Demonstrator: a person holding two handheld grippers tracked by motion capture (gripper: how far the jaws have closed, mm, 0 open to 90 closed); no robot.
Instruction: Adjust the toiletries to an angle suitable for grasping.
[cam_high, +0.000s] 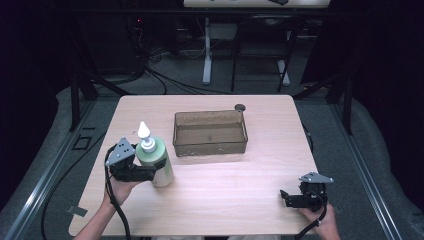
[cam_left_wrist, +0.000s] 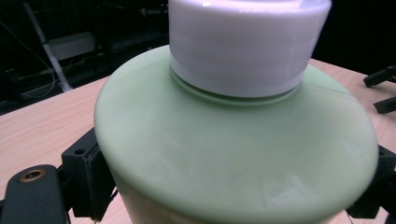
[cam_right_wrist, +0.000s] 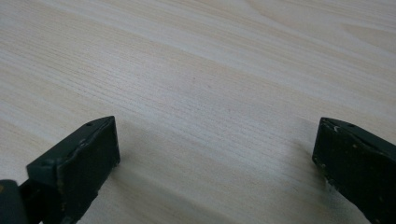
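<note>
Left gripper view puts you right against the bottle: your left gripper has its jaws spread wide around the pale green bottle, one black jaw pressed to each flank of the body just under the shoulder, so the bottle is held between them. Its long axis runs upright, straight up from the table, and your jaws come at it level from the left side, crossing that axis.

High view shows the bottle standing tall at the near left of the table, with your left hand behind the gripper. The brown see-through bin lies to the right of the bottle and a little farther away, at the middle of the table, open at the top with nothing visible inside. That is the direction that probably matters for your next move: right and slightly away, with the bottle needing to clear the bin's near wall.

Your right gripper rests at the near right corner, well apart from both bottle and bin, its jaws wide with nothing but bare wood between them. Your left hand is clearly the nearer one.

The bottle has a smooth, matte, light green body with rounded shoulders, a broad white collar and a white pump nozzle on top. A small dark disc lies just beyond the bin's far right corner.
</note>
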